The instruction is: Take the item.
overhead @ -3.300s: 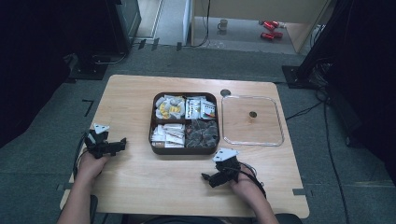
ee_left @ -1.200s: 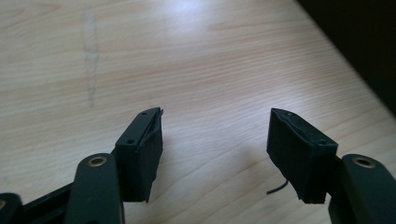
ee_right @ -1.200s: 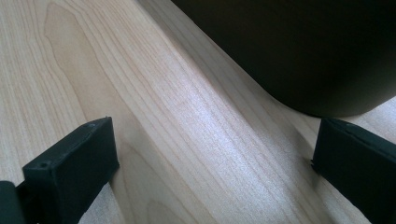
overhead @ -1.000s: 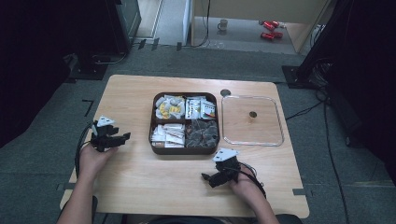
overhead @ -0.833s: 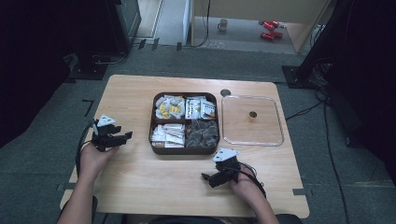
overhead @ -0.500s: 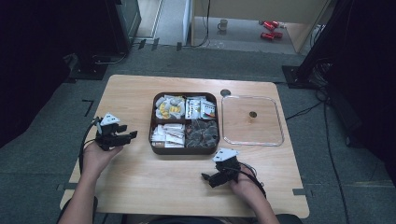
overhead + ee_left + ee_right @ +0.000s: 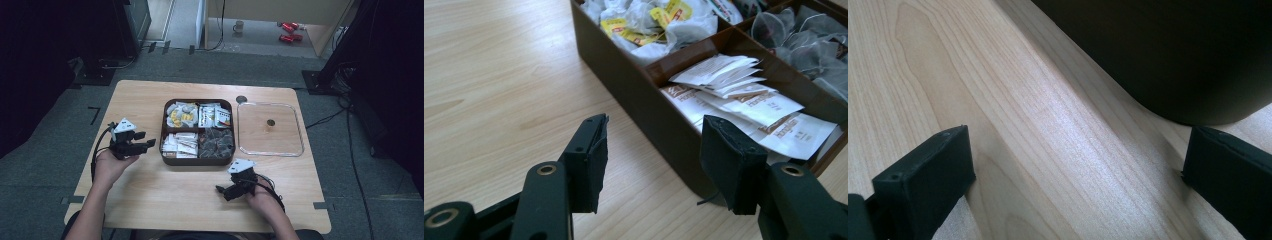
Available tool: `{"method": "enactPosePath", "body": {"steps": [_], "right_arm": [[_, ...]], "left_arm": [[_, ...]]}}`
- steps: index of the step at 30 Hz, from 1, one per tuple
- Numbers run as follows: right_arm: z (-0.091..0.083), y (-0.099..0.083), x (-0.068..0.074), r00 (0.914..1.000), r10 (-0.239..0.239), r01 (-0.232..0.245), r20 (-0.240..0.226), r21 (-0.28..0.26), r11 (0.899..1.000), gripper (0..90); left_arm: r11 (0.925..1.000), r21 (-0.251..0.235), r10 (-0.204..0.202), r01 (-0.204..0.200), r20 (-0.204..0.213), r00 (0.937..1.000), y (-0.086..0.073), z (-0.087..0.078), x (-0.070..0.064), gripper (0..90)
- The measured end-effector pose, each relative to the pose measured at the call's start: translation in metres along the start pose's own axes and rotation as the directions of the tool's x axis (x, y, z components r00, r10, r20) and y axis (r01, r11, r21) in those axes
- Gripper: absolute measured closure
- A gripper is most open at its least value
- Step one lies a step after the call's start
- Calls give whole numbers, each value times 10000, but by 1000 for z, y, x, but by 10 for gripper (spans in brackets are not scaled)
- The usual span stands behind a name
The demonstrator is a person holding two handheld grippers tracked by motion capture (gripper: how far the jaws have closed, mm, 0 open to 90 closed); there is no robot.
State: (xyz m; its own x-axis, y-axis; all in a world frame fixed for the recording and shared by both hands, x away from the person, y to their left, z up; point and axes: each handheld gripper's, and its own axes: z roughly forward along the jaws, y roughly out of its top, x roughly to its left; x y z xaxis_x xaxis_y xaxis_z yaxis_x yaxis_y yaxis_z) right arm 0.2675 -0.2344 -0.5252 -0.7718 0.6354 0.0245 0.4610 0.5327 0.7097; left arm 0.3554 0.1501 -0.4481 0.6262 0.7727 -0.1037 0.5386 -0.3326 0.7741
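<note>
A dark brown box (image 7: 198,160) with four compartments sits mid-table, holding tea bags and white sachets (image 7: 180,143). My left gripper (image 7: 146,140) hovers just left of the box, open and empty. In the left gripper view its jaws frame the box's brown wall (image 7: 659,117), with white sachets (image 7: 744,102) and yellow-tagged tea bags (image 7: 659,20) beyond. My right gripper (image 7: 223,192) rests low on the table in front of the box, open and empty. The right gripper view looks along the wood toward the box's dark rounded corner (image 7: 1178,55).
A clear square lid (image 7: 270,130) with a small round knob lies right of the box. A dark round spot (image 7: 241,99) marks the table behind the box. The wooden table (image 7: 150,200) ends near the person's forearms. Cables and stands lie on the floor around it.
My left gripper has moved to the right, from near the table's left edge up to the box's left side. The right gripper has stayed still.
</note>
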Motion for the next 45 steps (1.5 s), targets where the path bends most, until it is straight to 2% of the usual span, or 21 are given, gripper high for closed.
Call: {"method": "enactPosePath", "body": {"steps": [4,7,14,21,24,25,28,32,34,38,40,45], "right_arm": [[0,0,0,10000,2,-2,4,4,10000,0],[0,0,0,10000,1,-1,1,4,10000,0],[0,0,0,10000,-5,5,5,5,10000,0],[0,0,0,10000,-2,2,-1,6,10000,0],[0,0,0,10000,-30,30,13,-9,10000,0],[0,0,0,10000,-31,31,12,-8,10000,0],[0,0,0,10000,-28,28,12,-7,10000,0],[0,0,0,10000,-24,24,19,-6,10000,0],[0,0,0,10000,-9,9,8,2,10000,0],[0,0,0,10000,4,-4,12,4,10000,0],[0,0,0,10000,-1,1,13,9,10000,0],[0,0,0,10000,-4,4,19,12,10000,0]], "left_arm": [[9999,-69,88,-87,61,9999,3,-1,-3,465],[9992,-316,268,-264,134,9996,7,-1,-5,480],[9989,-239,401,-391,424,9983,16,4,-9,505],[9973,-241,702,-688,603,9957,25,11,-15,521],[9951,-302,959,-940,674,9931,27,15,-19,523],[9952,-304,948,-927,769,9925,27,17,-20,559],[9959,-406,848,-814,911,9922,29,21,-22,560],[9958,-26,920,-920,700,9933,30,28,-23,518],[9950,-40,1001,-1000,602,9932,30,31,-23,515],[9972,201,698,-726,1156,9908,33,38,-21,550],[9970,245,702,-741,1334,9886,32,42,-21,570],[9926,235,1155,-1188,1121,9870,30,52,-23,608]]}}
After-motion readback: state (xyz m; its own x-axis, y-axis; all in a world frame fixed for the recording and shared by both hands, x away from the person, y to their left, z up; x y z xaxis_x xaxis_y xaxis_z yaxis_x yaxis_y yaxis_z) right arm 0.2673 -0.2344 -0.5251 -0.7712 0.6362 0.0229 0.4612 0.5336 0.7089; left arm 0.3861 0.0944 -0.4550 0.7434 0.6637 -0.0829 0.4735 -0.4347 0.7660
